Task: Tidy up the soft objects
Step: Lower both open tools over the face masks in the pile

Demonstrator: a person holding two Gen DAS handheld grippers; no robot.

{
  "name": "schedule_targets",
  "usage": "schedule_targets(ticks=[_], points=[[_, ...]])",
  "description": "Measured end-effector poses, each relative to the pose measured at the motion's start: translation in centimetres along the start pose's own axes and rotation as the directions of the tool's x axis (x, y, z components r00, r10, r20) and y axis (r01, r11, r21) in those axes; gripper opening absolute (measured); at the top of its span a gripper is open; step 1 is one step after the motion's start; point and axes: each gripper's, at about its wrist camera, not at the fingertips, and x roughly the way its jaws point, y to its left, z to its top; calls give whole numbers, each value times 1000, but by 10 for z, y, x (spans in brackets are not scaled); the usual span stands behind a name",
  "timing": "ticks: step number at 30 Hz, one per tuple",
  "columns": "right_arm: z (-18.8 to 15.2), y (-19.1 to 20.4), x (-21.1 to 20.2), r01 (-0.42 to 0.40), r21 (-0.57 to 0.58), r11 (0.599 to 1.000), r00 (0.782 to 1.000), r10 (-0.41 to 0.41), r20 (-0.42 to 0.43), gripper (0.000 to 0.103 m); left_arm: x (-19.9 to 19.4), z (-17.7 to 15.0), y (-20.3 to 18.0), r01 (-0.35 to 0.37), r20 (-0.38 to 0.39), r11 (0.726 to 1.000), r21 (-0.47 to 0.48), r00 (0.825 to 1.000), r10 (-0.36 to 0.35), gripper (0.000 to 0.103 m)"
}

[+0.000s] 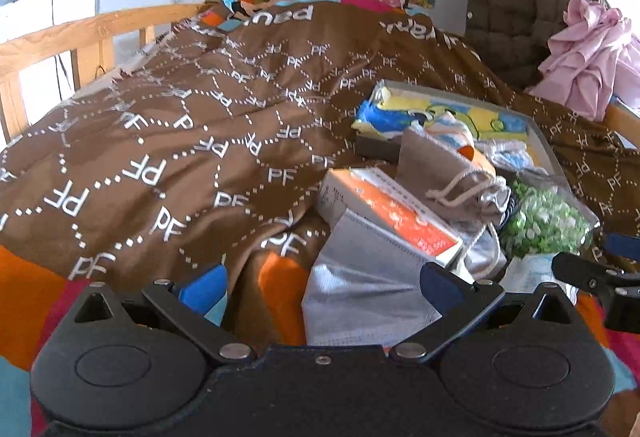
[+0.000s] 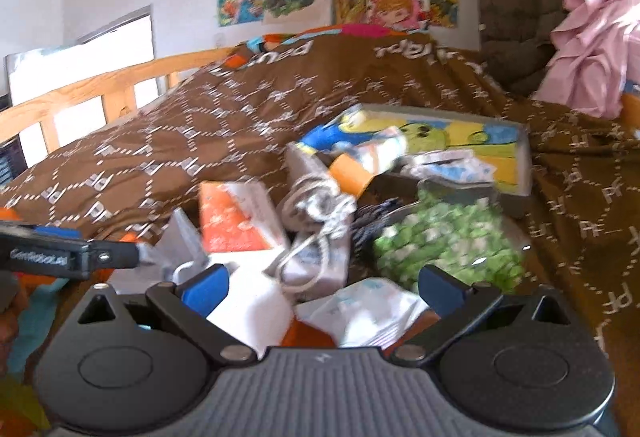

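A pile of soft things lies on a brown "PF" blanket (image 1: 180,141). It holds a grey face mask (image 1: 360,289), an orange-and-white box (image 1: 396,217), a taupe drawstring pouch (image 1: 440,169), a bag of green pieces (image 1: 544,217) and a white packet (image 2: 368,311). My left gripper (image 1: 322,287) is open with the mask between its blue pads. My right gripper (image 2: 322,287) is open over the white packet and a white-orange box (image 2: 248,301). The pouch (image 2: 316,205) and green bag (image 2: 448,237) lie just ahead of it. Each gripper shows at the other view's edge.
A grey tray (image 1: 540,141) with a cartoon cloth (image 1: 440,113) sits behind the pile. A wooden bed rail (image 1: 80,33) runs on the left. A quilted brown jacket (image 1: 524,1) and pink cloth (image 1: 588,57) hang at the right. Posters cover the wall.
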Motion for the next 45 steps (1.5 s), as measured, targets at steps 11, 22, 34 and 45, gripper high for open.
schedule_targets(ticks=[11,22,34,45], points=[[-17,35,20,-114,-129,985,992,105,-73,103,22,1,5,102,-133,995,11,986,-100,102],[-23,42,30,-125,-151,980,988,109,-114,91,37,12,0,217,-219,975,48,955,-202,101],[-27,41,37,-132,-137,982,980,109,-167,74,48,11,-5,226,-277,971,75,940,-197,88],[-28,32,44,-124,-72,990,971,106,-217,61,51,10,-4,214,-288,974,73,940,-185,80]])
